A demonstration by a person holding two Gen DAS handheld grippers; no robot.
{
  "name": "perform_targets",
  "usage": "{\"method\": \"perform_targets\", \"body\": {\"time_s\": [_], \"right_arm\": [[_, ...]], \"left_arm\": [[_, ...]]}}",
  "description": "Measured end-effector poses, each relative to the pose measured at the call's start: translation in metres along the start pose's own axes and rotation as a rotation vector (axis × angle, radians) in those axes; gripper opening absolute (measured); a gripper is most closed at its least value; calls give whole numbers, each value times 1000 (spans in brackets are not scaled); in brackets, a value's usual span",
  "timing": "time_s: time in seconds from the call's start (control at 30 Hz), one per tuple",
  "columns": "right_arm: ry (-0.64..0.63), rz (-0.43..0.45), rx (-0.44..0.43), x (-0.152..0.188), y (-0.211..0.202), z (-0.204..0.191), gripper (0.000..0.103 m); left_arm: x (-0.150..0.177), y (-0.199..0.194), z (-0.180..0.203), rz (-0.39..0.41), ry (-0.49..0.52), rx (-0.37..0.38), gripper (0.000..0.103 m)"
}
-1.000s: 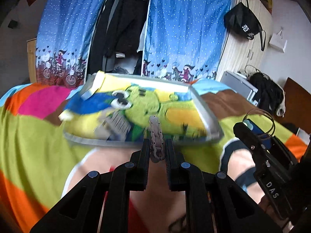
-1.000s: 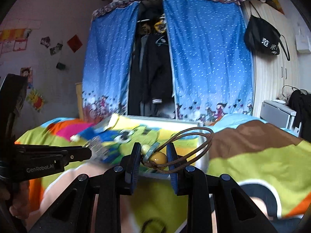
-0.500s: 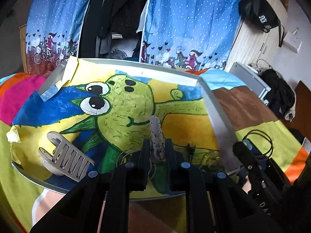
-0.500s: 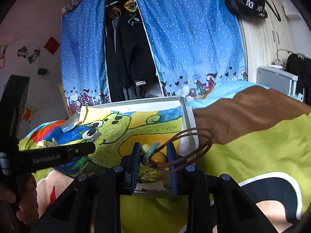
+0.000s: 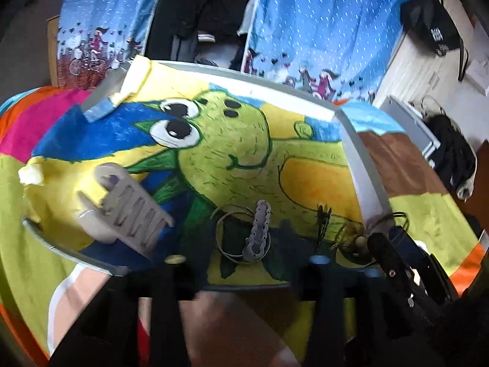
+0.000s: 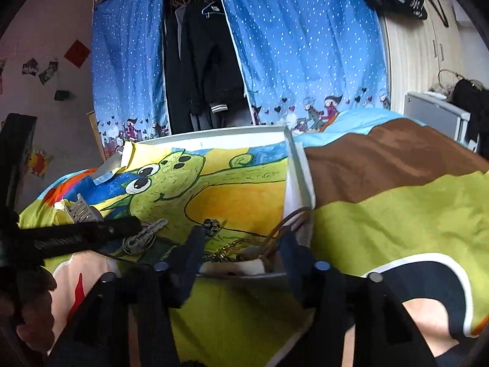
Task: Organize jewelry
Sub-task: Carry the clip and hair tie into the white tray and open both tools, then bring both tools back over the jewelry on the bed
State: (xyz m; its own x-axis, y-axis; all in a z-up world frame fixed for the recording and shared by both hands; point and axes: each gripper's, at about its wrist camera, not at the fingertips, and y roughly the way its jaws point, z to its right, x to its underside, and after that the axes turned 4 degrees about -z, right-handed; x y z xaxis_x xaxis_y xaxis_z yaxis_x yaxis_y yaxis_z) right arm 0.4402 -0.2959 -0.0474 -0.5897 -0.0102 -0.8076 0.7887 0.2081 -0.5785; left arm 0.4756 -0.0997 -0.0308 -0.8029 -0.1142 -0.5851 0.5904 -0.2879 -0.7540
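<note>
Grey bracelet (image 5: 258, 232) and cord necklace (image 6: 287, 226) lie in the tray (image 5: 360, 165) at 6 o'clock, both tools released; sorting remains.

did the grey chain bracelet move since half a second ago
Yes. The grey chain bracelet was clamped upright in the left gripper; now the jaws are apart and it lies on the tray, across a wire ring.

On the tray (image 5: 351, 140), the comb (image 5: 134, 211) lies left of the bracelet (image 5: 258, 232).
</note>
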Motion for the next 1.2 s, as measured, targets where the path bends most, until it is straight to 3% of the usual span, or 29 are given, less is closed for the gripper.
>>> {"method": "perform_targets", "body": {"time_s": [0.17, 0.23, 0.3, 0.4, 0.53, 0.7, 0.77, 0.8, 0.87, 1.2], "right_arm": [[26, 25, 13, -2, -25, 7, 69], [40, 53, 18, -2, -43, 10, 79], [47, 89, 23, -3, -64, 11, 80], [41, 132, 31, -6, -91, 10, 95], [35, 202, 25, -8, -134, 7, 103], [12, 249, 13, 9, -178, 2, 103], [16, 258, 7, 21, -193, 0, 103], [16, 264, 3, 26, -201, 0, 103], [13, 273, 7, 38, -215, -3, 103], [152, 299, 60, 98, -275, 8, 103]], "left_arm": [[0, -35, 1, 46, -38, 8, 58], [2, -54, 4, 76, -34, 3, 70], [6, -75, 8, 117, -25, -4, 79], [14, -104, 18, 171, 3, -25, 81], [32, -144, 31, 238, 34, -66, 82], [57, -182, 46, 318, 55, -134, 83], [71, -198, 50, 341, 68, -141, 88], [78, -204, 53, 350, 72, -143, 96], [95, -218, 57, 381, 69, -142, 99], [173, -246, 57, 381, 104, -108, 99]]}}
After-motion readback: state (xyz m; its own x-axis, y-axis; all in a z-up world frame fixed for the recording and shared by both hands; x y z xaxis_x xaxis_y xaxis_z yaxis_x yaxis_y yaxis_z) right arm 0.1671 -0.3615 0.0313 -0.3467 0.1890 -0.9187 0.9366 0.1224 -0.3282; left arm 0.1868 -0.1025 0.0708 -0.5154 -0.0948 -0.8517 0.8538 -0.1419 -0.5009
